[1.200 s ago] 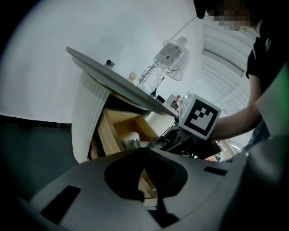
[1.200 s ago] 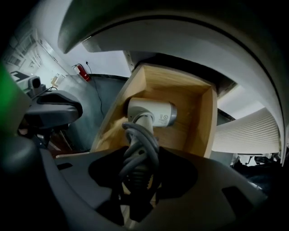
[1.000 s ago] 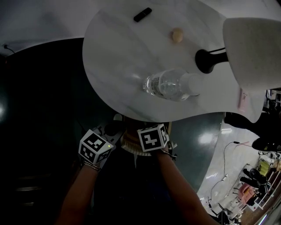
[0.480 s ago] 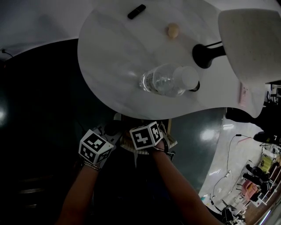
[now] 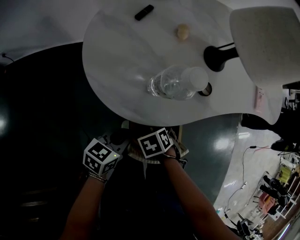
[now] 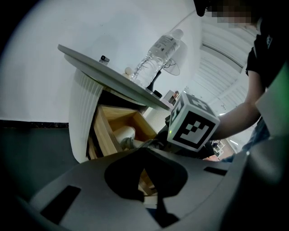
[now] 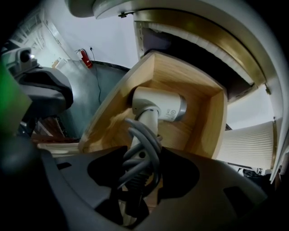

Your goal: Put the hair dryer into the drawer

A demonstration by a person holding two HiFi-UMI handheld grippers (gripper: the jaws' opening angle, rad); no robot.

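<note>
A white hair dryer (image 7: pixel 158 106) with a coiled grey cord (image 7: pixel 143 149) lies in the open wooden drawer (image 7: pixel 205 117) under the table top. My right gripper (image 7: pixel 140 180) points straight down over it. Its jaws have just been opening, and the handle and cord are still between them. In the left gripper view the dryer (image 6: pixel 123 134) shows inside the drawer (image 6: pixel 106 131), behind the right gripper's marker cube (image 6: pixel 193 122). My left gripper (image 6: pixel 146 194) hovers at the drawer's front; its jaw state is unclear. The head view shows both grippers, left (image 5: pixel 115 139) and right (image 5: pixel 154 144), side by side below the table edge.
The round white table top (image 5: pixel 117 61) carries a clear water bottle (image 5: pixel 176 83), a lamp with a black base (image 5: pixel 218 57) and a pale shade (image 5: pixel 262 42), a small black item (image 5: pixel 144 12) and a beige lump (image 5: pixel 183 32). The ribbed white pedestal (image 6: pixel 83 113) stands left of the drawer.
The right gripper's marker cube has shifted slightly left and rolled a little. The left gripper has stayed where it was.
</note>
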